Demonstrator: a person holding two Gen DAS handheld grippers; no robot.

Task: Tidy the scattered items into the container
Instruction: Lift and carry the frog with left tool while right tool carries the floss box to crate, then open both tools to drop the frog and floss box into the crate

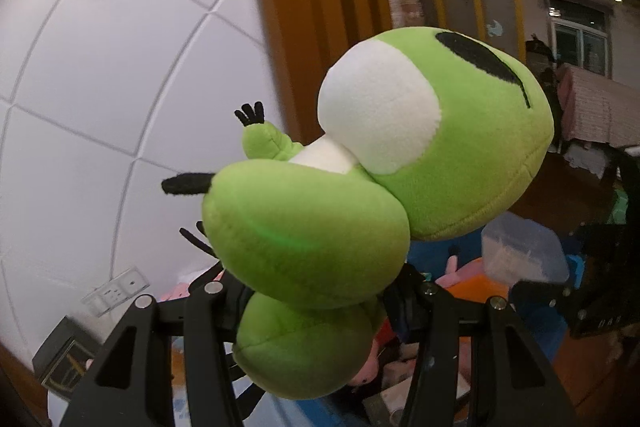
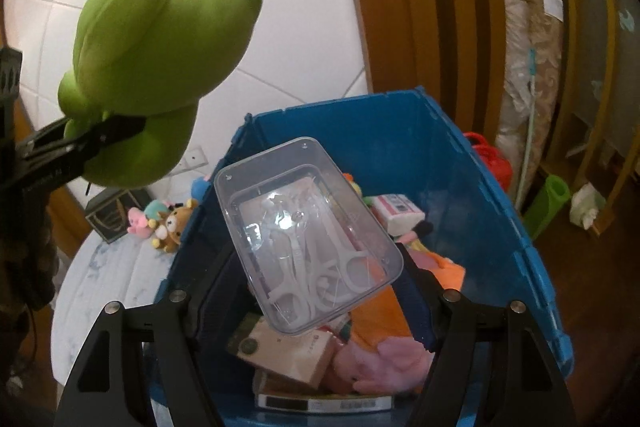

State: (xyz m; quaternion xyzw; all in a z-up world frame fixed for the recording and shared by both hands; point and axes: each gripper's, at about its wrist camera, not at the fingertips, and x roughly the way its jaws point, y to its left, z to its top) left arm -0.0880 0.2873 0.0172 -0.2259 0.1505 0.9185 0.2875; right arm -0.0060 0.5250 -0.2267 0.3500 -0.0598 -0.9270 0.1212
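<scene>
I'm holding frog plush [image 1: 320,227] in left gripper [image 1: 316,291], clear box [image 2: 304,235] in right gripper [image 2: 320,287]; probably releasing both low over blue bin [image 2: 460,155].

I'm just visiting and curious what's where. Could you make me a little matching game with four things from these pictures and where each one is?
Things:
1. green plush frog
2. clear plastic box
3. pink plush toy
4. small bear toy

Places:
A. lying inside the blue bin
B. on the white surface outside the bin
C. gripped in the left gripper
D. gripped in the right gripper, over the bin

Pairs: 1-C, 2-D, 3-A, 4-B
</scene>
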